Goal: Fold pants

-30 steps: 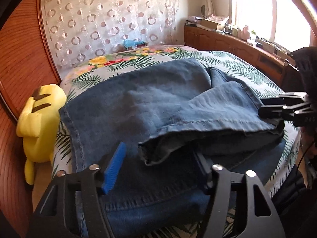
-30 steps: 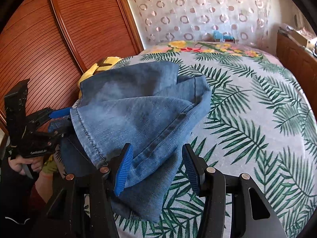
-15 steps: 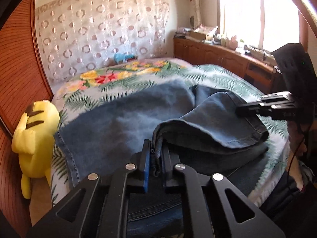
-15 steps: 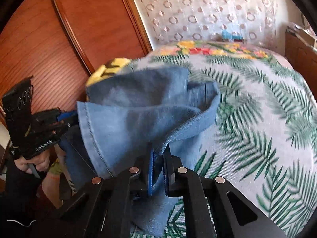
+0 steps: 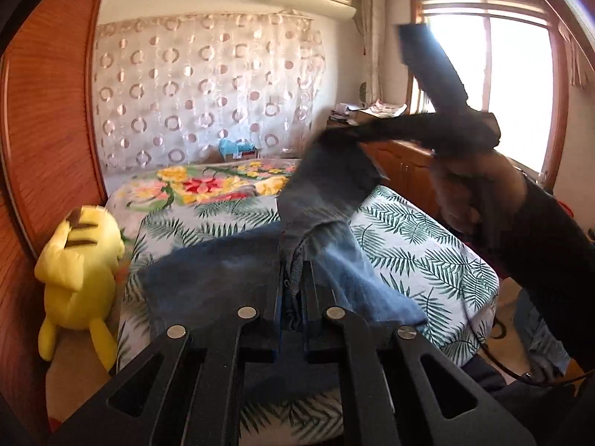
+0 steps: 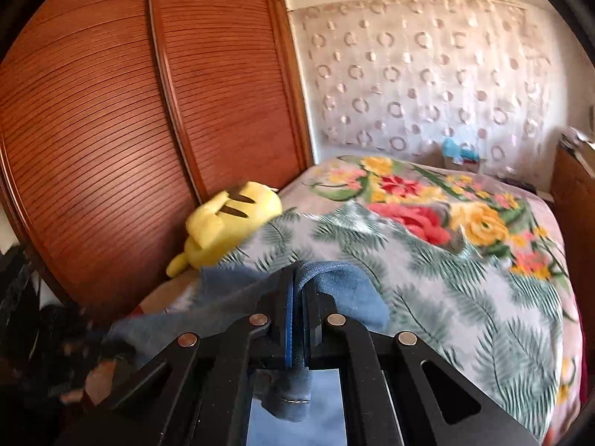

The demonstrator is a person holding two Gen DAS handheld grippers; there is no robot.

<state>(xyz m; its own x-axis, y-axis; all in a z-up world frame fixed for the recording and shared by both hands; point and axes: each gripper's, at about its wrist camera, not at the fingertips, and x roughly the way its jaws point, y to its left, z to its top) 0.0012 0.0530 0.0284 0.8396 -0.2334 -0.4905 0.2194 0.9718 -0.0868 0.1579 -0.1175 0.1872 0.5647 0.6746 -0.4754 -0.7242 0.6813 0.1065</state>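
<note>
With both fingers pressed together on a bunched fold of denim, left tool (image 5: 293, 290) clamped tight on the pants (image 5: 223, 282), cloth squeezed into the narrow slot between the blue pads. Right tool (image 6: 300, 316) likewise pinched closed on the pants (image 6: 334, 282), a hem end hanging below its fingers and a blue fold rising just above the tips. Seen from the left wrist, right tool (image 5: 334, 133) raised high above the bed, gripped in the person's right hand (image 5: 465, 200), with a dark leg of denim stretched down from it toward the left tool. Rest of the pants draped over the near edge of the bed (image 5: 427, 260), spread from close to the near left corner across to the middle; far half of the bed bare of them. Leaf-print sheet under the denim, flowered blanket (image 5: 208, 186) toward the far edge. Yellow plush toy (image 5: 81, 260) wedged at the left edge of the bed, against the slatted wooden wardrobe doors (image 6: 111, 130). Circle-patterned curtain (image 5: 204, 89) behind the far edge, window (image 5: 491, 85) beyond the right side.
</note>
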